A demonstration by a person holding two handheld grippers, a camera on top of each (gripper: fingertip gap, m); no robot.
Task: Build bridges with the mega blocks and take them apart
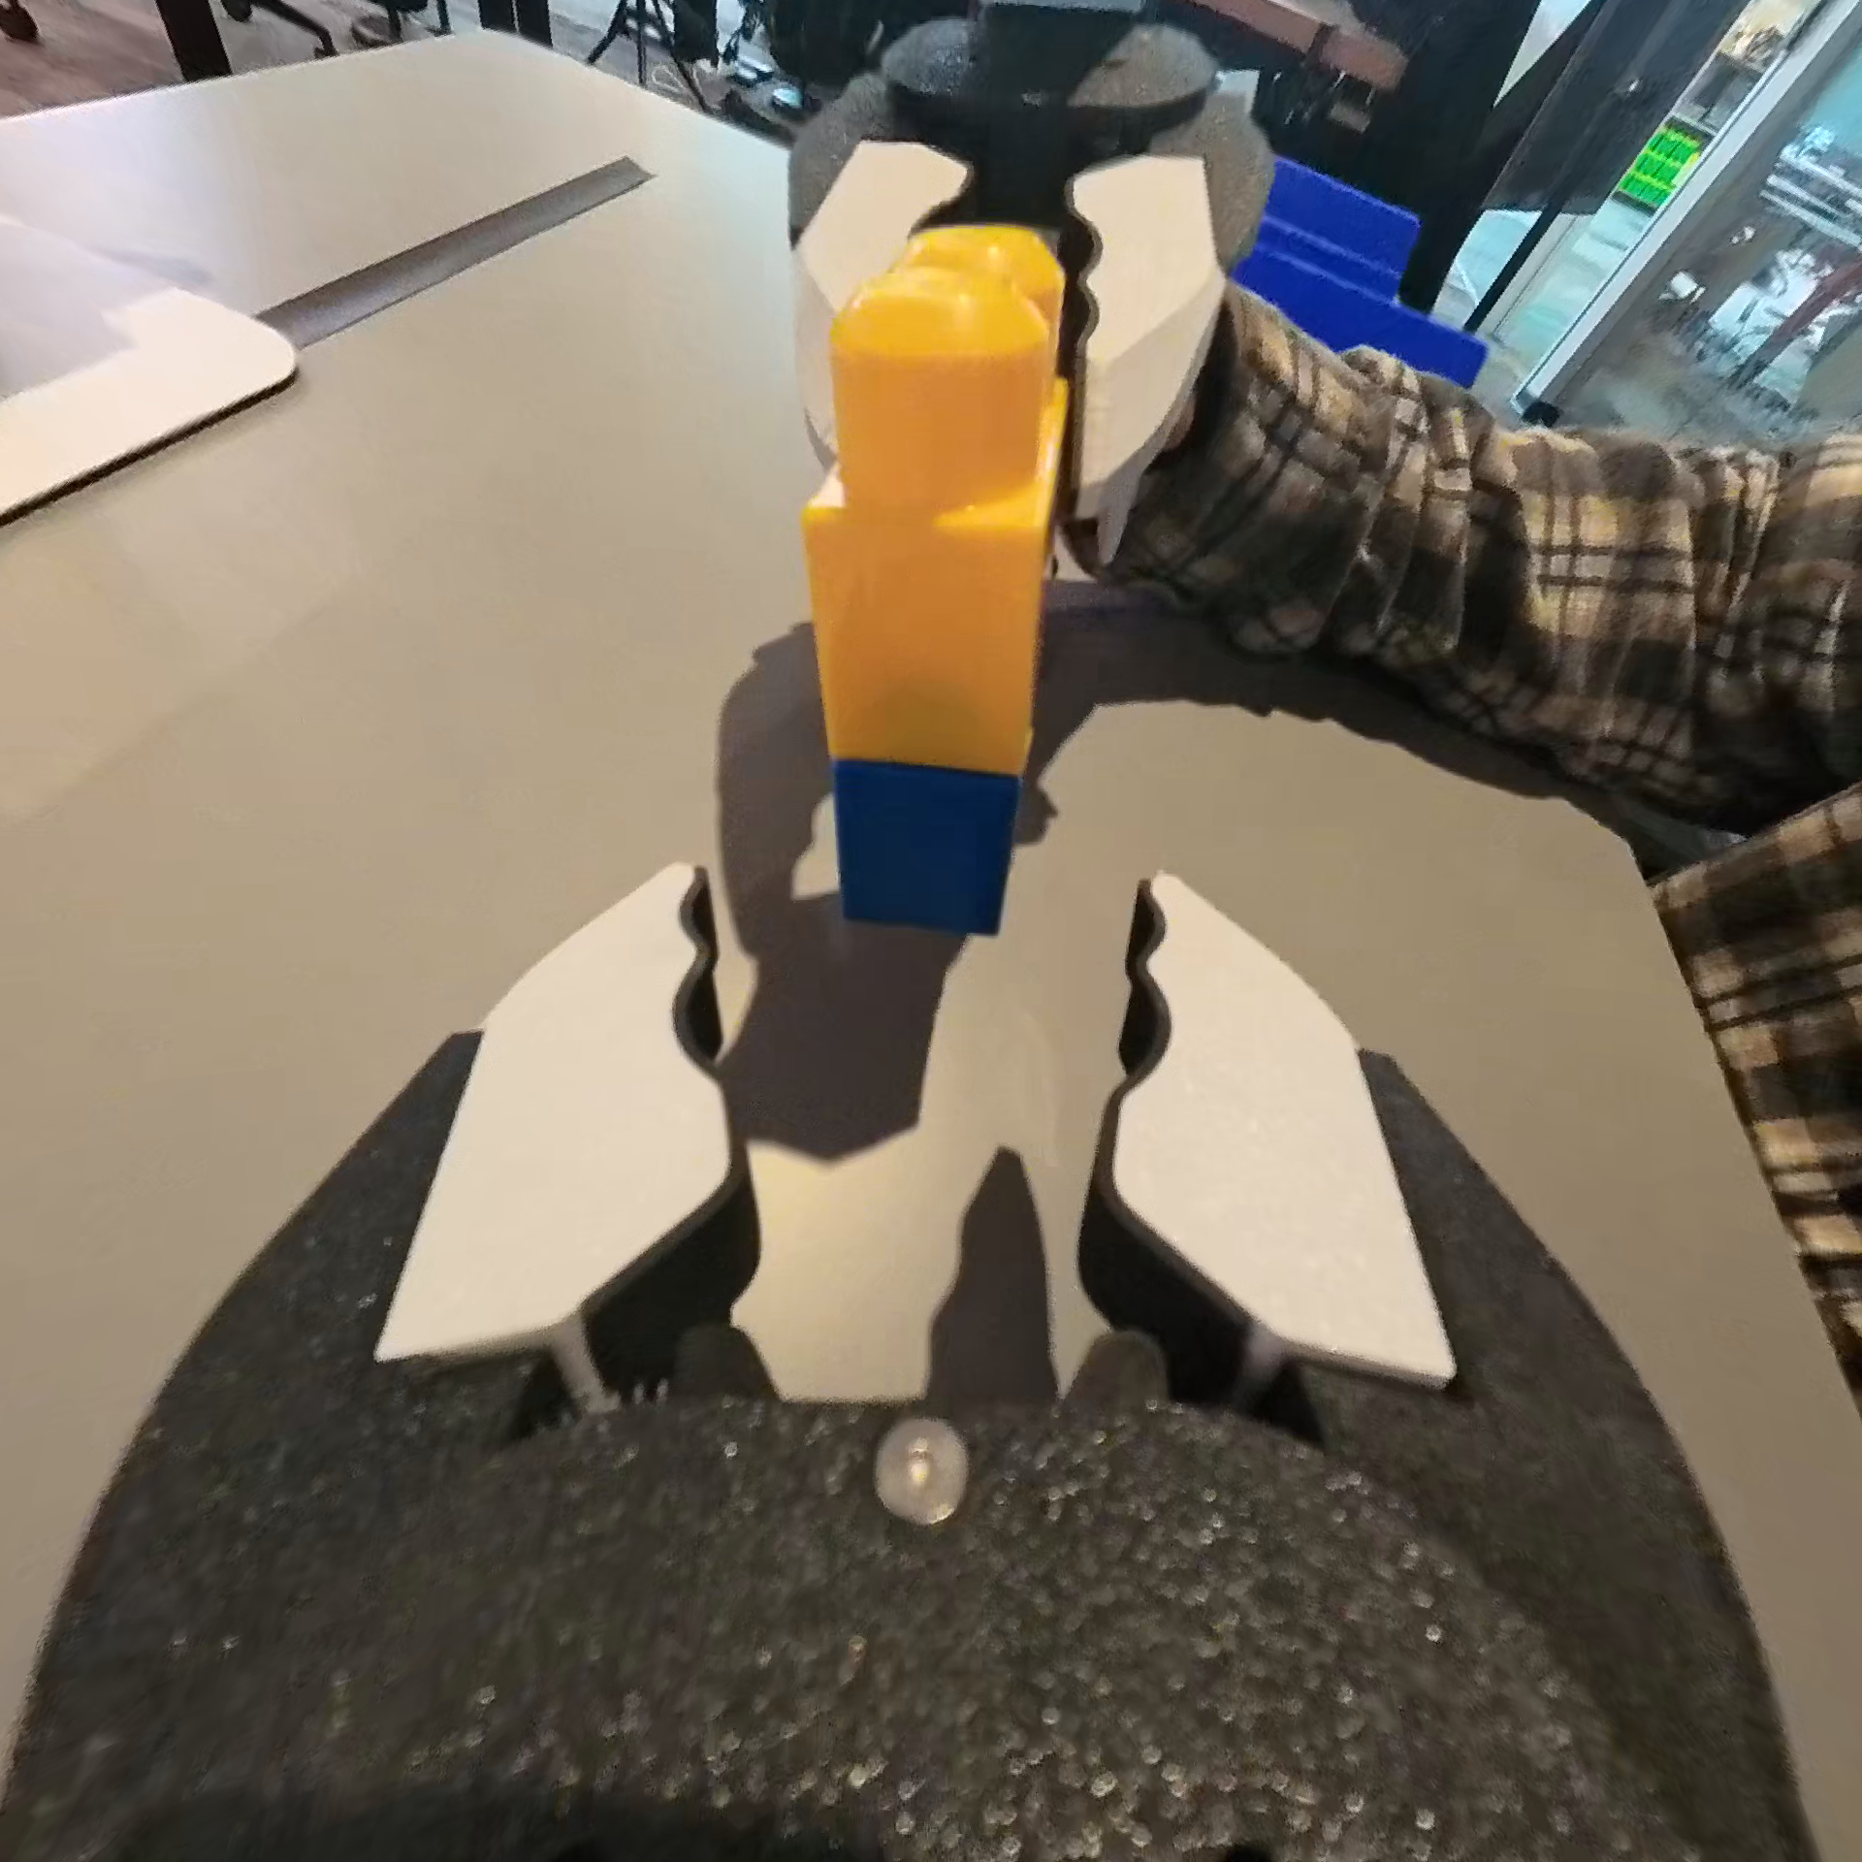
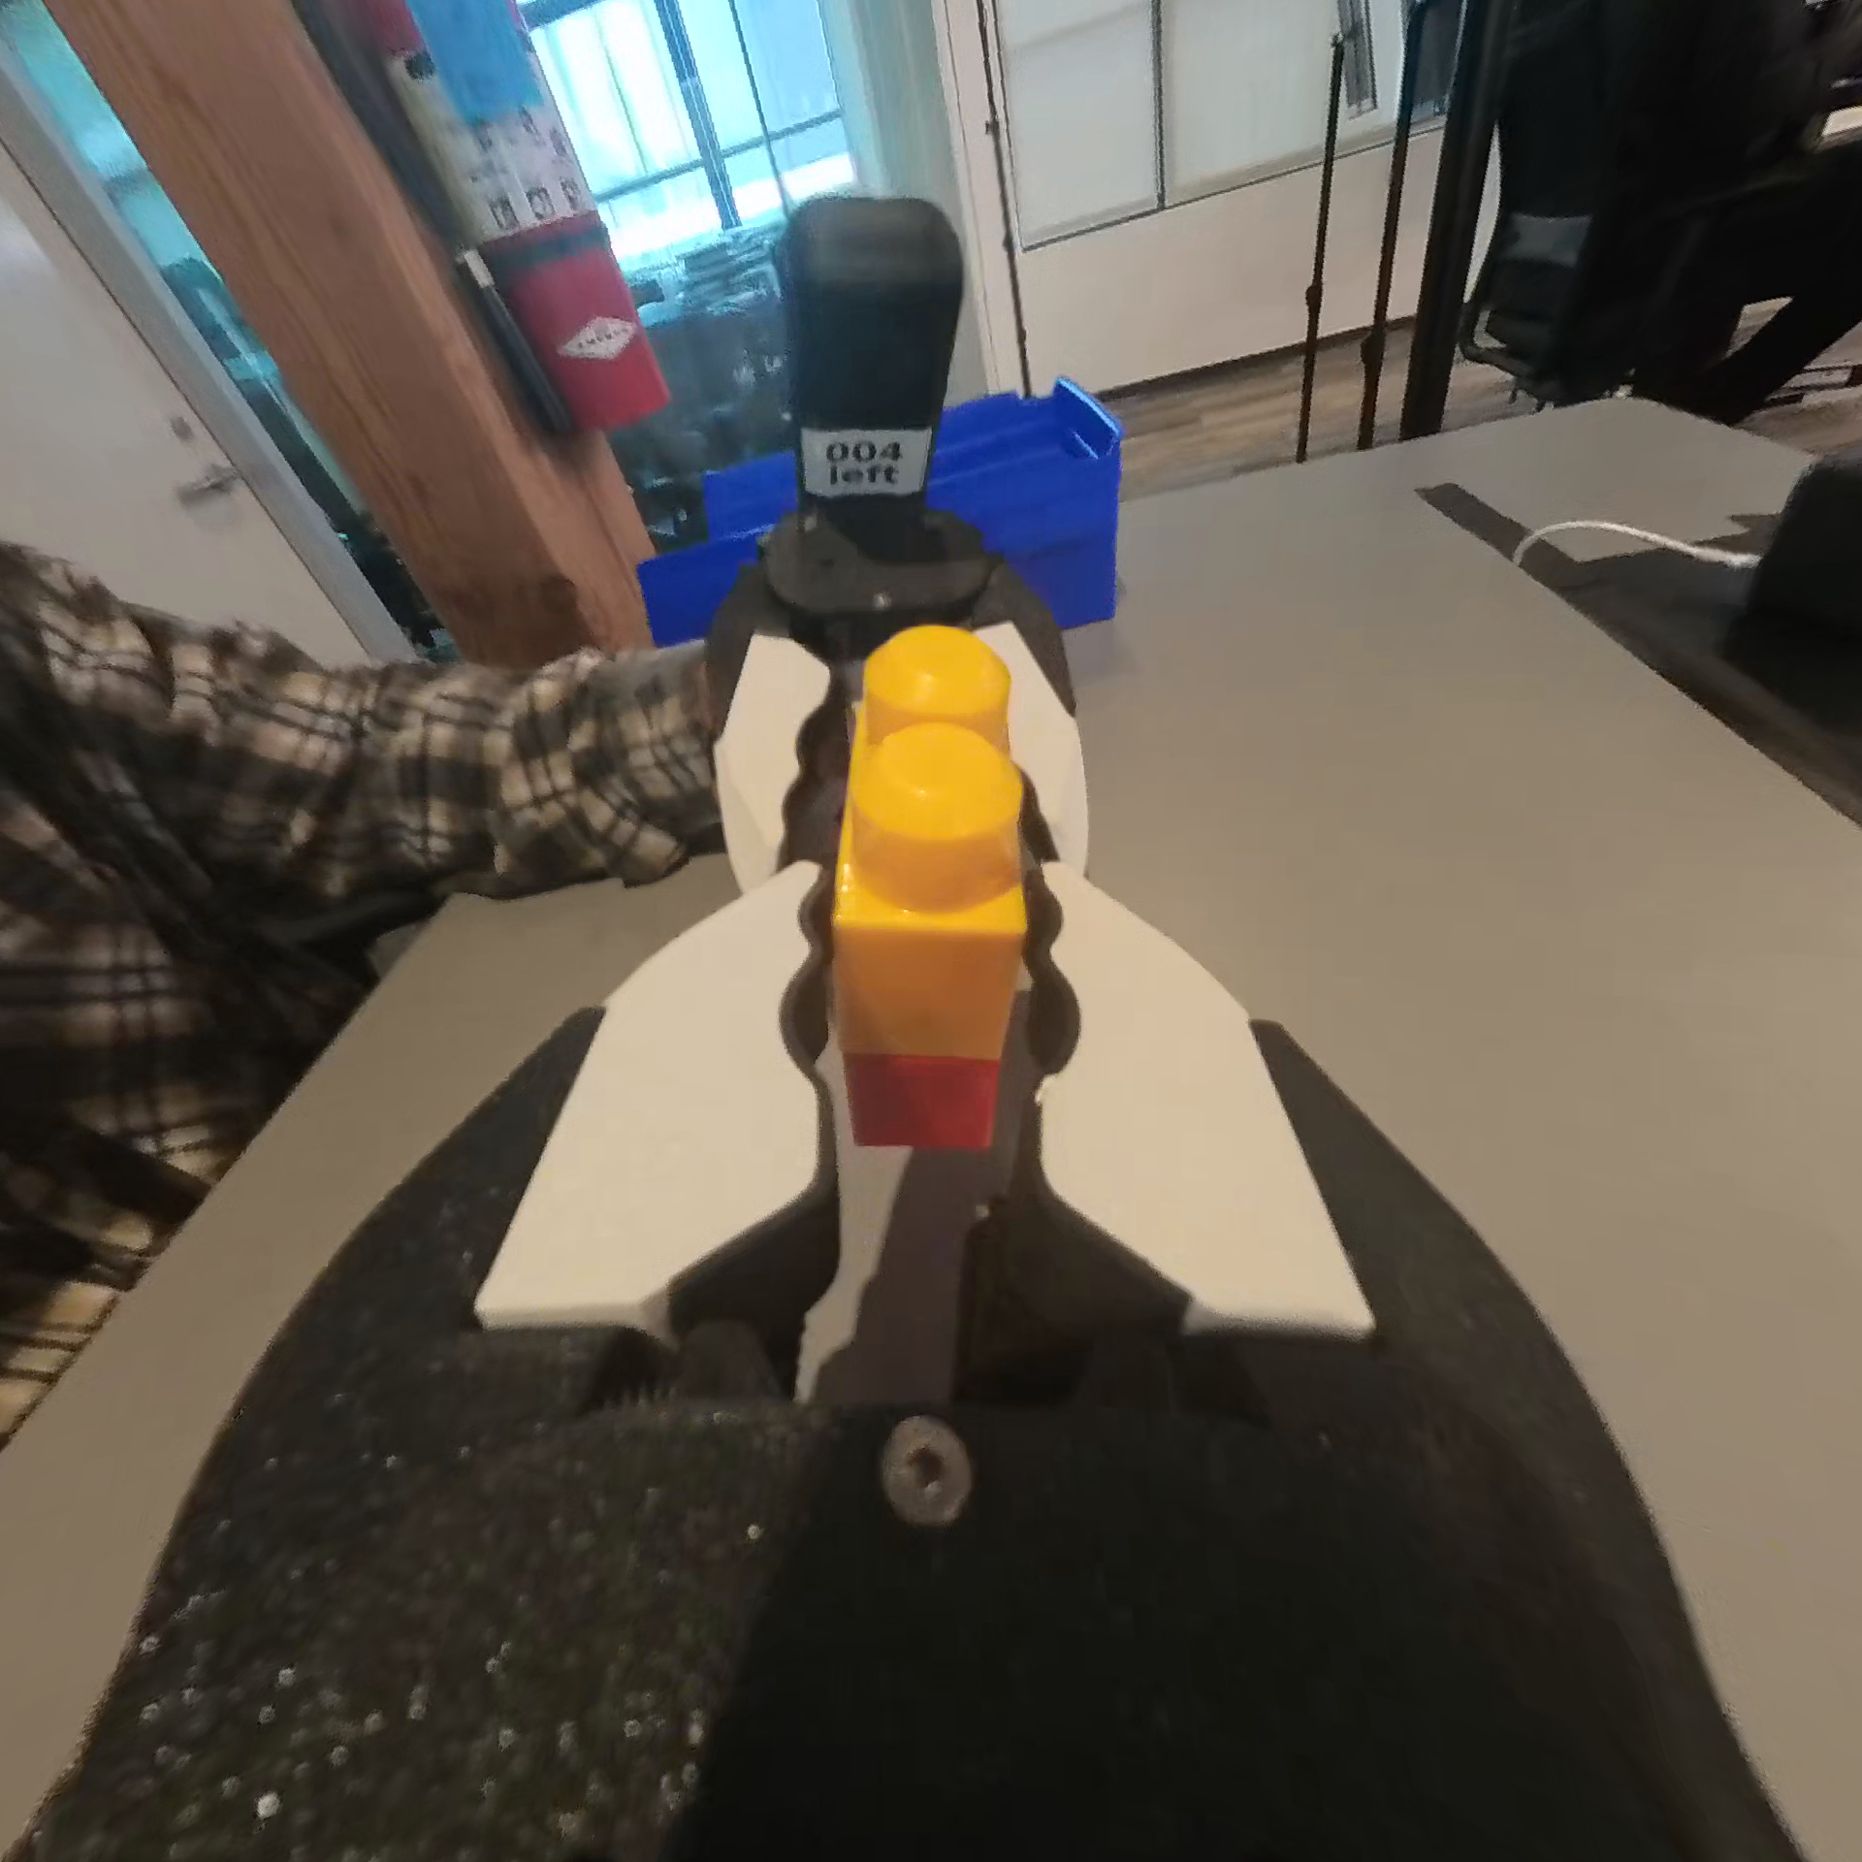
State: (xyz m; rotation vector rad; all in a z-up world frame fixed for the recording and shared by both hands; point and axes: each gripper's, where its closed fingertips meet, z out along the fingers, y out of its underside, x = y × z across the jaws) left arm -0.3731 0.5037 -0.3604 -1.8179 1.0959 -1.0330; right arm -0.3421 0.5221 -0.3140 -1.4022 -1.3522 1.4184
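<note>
A long yellow block (image 1: 922, 605) lies as a span on a blue block (image 1: 922, 846) at my near end and a red block (image 2: 922, 1098) at the other end. They stand on the grey table (image 1: 403, 705). My left gripper (image 1: 922, 887) is open, its tips on either side of the blue block and not touching it. It also shows in the right wrist view (image 2: 912, 806), open around the far end. My right gripper (image 2: 927, 907) is shut on the yellow block (image 2: 922, 967) above the red block. In the left wrist view the right gripper (image 1: 967, 484) holds the far end.
A blue bin (image 1: 1340, 272) stands at the table's far edge behind the blocks, also in the right wrist view (image 2: 1008, 504). A plaid sleeve (image 1: 1461, 564) reaches in from the right. A white flat board (image 1: 151, 403) lies at the left. A dark object with a white cable (image 2: 1804, 564) sits at the right. Some 7 centimeters of space lies between my two pairs of fingers.
</note>
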